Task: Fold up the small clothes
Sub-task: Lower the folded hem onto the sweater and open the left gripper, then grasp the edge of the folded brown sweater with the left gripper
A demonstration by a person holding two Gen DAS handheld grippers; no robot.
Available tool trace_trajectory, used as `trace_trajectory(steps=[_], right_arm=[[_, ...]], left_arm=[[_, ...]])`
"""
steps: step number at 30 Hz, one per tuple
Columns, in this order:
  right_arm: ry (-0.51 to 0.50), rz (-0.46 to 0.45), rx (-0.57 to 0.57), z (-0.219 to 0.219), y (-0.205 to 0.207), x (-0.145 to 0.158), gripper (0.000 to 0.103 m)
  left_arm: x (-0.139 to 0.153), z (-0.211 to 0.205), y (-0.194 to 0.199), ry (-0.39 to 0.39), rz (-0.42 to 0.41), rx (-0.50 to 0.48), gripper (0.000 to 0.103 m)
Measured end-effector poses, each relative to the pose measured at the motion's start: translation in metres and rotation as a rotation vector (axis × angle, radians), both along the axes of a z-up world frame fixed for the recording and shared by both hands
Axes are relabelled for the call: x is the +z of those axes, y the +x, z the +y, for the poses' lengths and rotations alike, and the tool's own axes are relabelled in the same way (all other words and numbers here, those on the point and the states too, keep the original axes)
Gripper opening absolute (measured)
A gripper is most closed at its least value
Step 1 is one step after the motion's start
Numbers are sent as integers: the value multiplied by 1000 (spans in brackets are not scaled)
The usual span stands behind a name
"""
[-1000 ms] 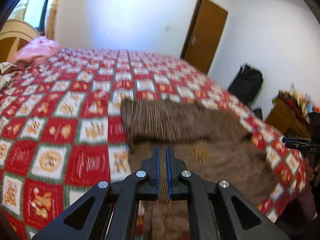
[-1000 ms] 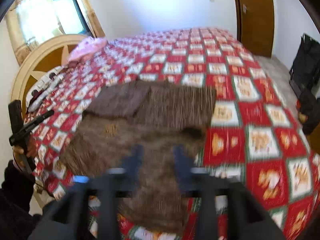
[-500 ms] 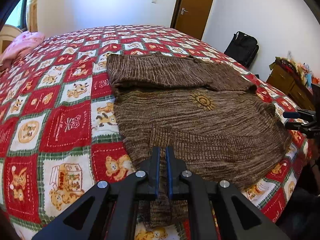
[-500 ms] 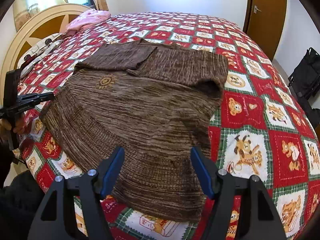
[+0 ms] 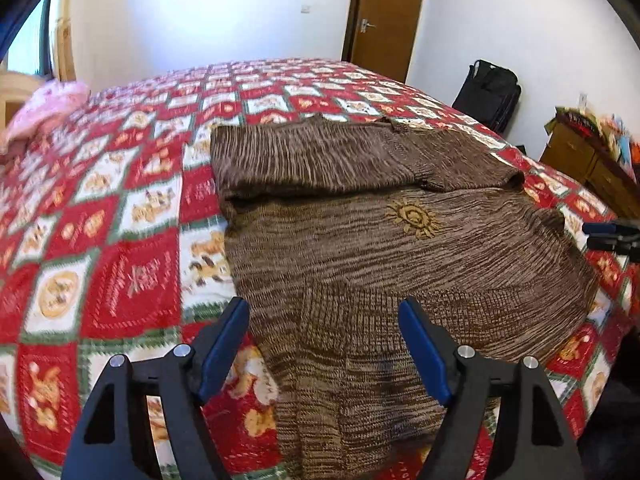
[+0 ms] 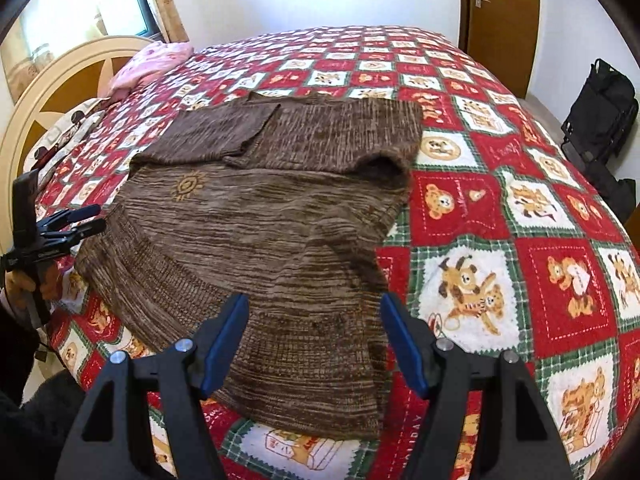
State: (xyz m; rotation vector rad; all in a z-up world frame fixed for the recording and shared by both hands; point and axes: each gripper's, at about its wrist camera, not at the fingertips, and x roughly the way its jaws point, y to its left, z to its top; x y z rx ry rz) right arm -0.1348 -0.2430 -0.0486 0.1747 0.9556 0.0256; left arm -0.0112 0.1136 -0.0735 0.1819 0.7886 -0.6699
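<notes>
Sweater (image 5: 384, 264), brown and knitted, lies flat on the bed (image 5: 132, 208) near its foot edge, with its upper part folded over in a band across the far side and a small sun emblem (image 5: 414, 220) showing just below that fold. Its near hem runs under both cameras' own fingers and is cut off by the lower frame edge in the left wrist view, so where it ends cannot be made out there; in the right wrist view the hem (image 6: 320, 420) shows, close to the bed's edge. The left gripper (image 5: 324, 344) hangs just above the near part of the sweater with its blue-padded fingers spread wide and nothing between them, whereas half a second ago they were pressed together. The right gripper (image 6: 314, 340) is likewise spread apart over the hem, as it was half a second ago. From the right wrist view the left gripper (image 6: 86, 220) shows small at the sweater's left side, its state hard to read there. A pink pillow (image 6: 152, 62) lies by the headboard (image 6: 52, 88), blurred in the left view.
</notes>
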Motion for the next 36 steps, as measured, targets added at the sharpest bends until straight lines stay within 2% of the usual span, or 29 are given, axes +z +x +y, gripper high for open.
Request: trace_trajectory(steps=[4, 6, 8, 10, 13, 16, 20, 25, 28, 31, 36], right_arm=[[-1, -6, 0, 1, 0, 1, 71], [2, -7, 1, 1, 0, 1, 71], [-1, -7, -1, 1, 0, 1, 71], [1, -6, -5, 1, -1, 1, 71], [3, -7, -12, 0, -2, 2, 71], [4, -7, -20, -3, -2, 2, 71], [7, -12, -17, -2, -2, 2, 71], [2, -11, -17, -1, -3, 3, 71], [9, -15, -29, -3, -4, 3, 71], [9, -18, -34, -5, -5, 4, 71], [-11, -36, -40, -9, -9, 8, 68]], left_arm=[[1, -6, 1, -37, 26, -63, 77], [-3, -10, 3, -55, 57, -81, 73], [-9, -13, 6, -36, 62, -64, 44], [-16, -12, 8, -8, 60, -38, 33], [-18, -8, 6, -17, 53, -46, 32], [-19, -5, 4, 35, 33, -32, 32], [-22, 6, 12, -23, 87, -14, 33], [-22, -2, 6, 8, 68, -47, 32], [-21, -5, 0, 28, 61, -84, 23], [-22, -2, 2, 18, 71, -77, 20], [-19, -1, 4, -8, 76, -44, 9]])
